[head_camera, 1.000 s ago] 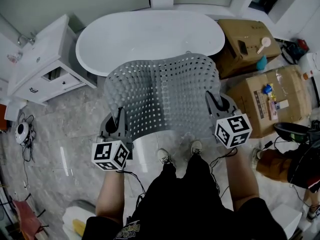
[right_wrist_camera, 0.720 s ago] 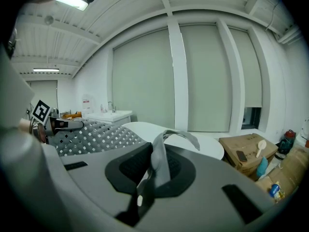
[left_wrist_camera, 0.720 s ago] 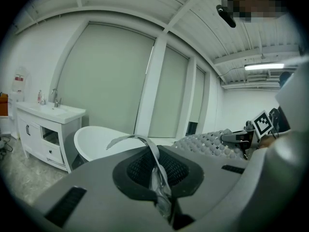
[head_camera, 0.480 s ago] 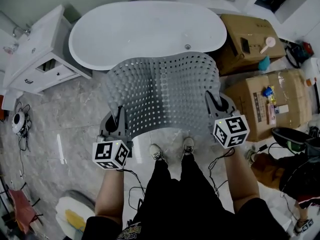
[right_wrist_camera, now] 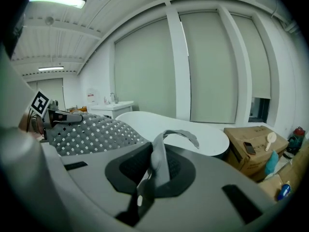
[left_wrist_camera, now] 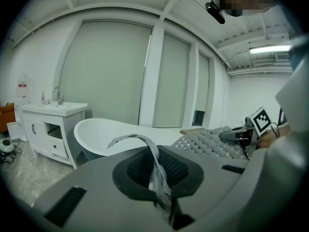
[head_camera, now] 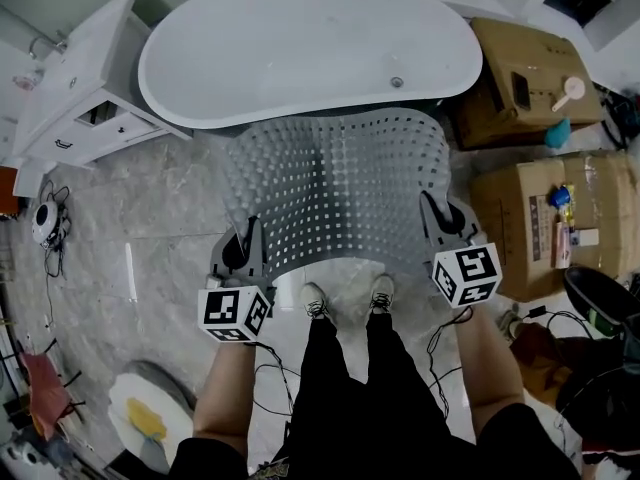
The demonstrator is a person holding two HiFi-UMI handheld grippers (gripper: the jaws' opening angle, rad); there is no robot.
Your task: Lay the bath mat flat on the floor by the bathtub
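A grey perforated bath mat (head_camera: 335,188) hangs spread between my two grippers, sagging in the middle, above the marble floor in front of the white bathtub (head_camera: 310,48). My left gripper (head_camera: 243,246) is shut on the mat's near left corner; in the left gripper view the mat's edge (left_wrist_camera: 157,173) is pinched between the pads. My right gripper (head_camera: 440,220) is shut on the near right corner, and the mat's edge (right_wrist_camera: 157,166) curls out of its jaws. The mat's far edge reaches toward the tub's side.
A white vanity cabinet (head_camera: 70,88) stands left of the tub. Cardboard boxes (head_camera: 555,218) with small items sit at the right. The person's shoes (head_camera: 345,298) stand on the floor just behind the mat. Cables and a small round device (head_camera: 45,223) lie at the left.
Both grippers have sunk with the mat, which now hangs lower and nearer the floor. The tub and floor fill more of the head view as the person bends down.
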